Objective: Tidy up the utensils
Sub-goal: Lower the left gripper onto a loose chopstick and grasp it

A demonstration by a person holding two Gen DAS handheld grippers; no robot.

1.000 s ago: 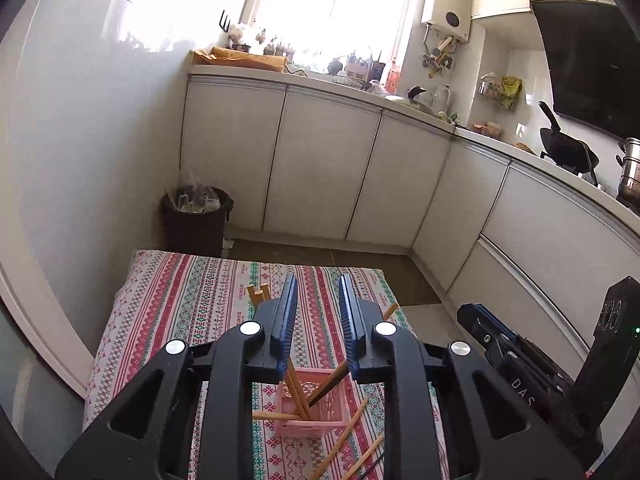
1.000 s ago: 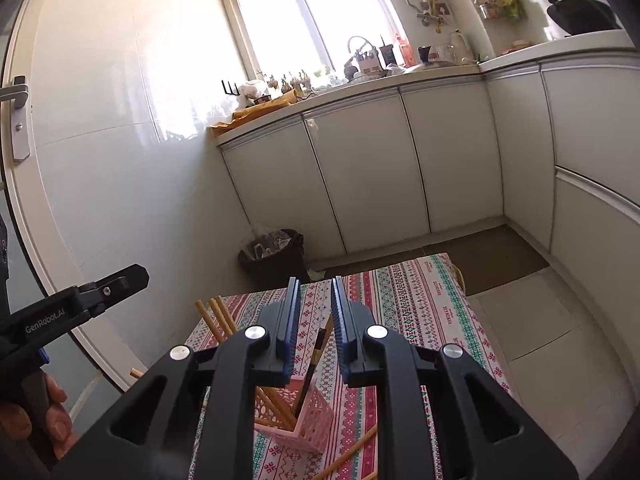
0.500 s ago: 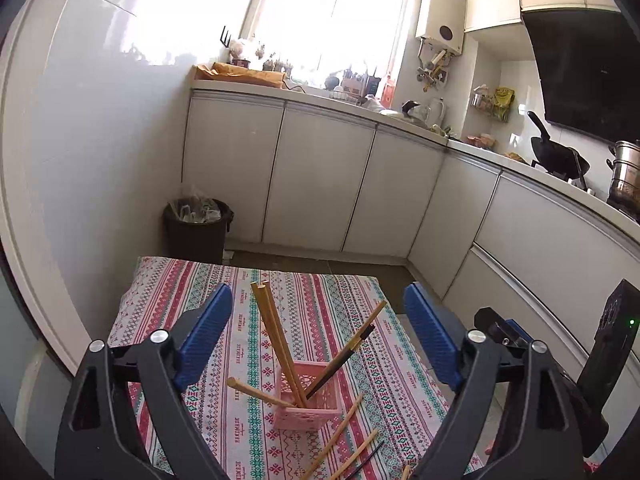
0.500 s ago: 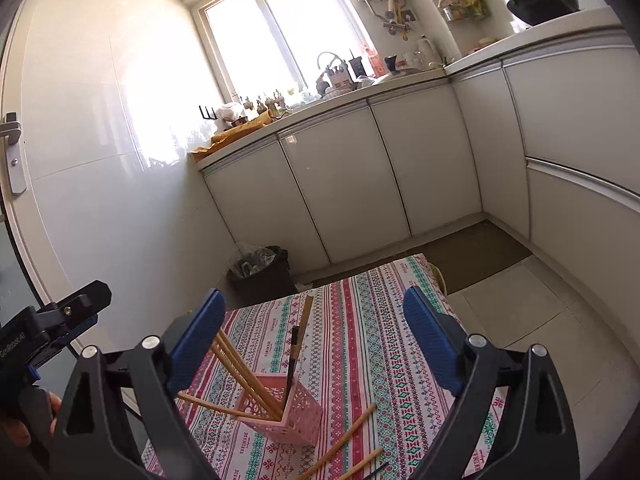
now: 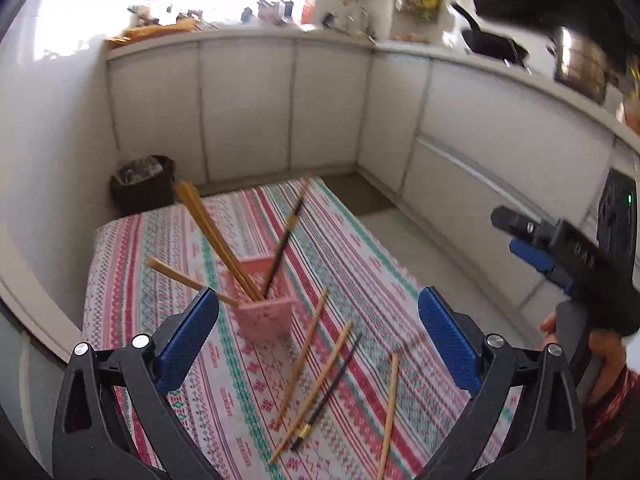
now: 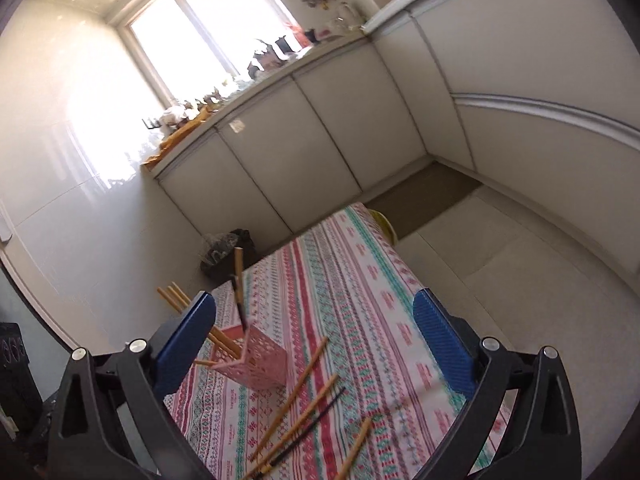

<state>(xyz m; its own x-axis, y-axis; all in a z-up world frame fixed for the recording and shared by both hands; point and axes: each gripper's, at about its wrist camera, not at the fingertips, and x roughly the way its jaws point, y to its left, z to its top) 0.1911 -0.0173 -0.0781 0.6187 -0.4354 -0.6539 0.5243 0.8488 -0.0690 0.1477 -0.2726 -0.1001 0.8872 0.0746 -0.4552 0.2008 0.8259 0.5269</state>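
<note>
The left gripper (image 5: pixel 318 338) and right gripper (image 6: pixel 314 338) are both opening wide, gripping nothing; loose chopsticks (image 5: pixel 302 360) are lying beside the pink basket (image 5: pixel 266 316).

The left gripper (image 5: pixel 318 336) and the right gripper (image 6: pixel 314 332) both tilt downward, jaws opening wide with nothing gripped between the pads.
</note>
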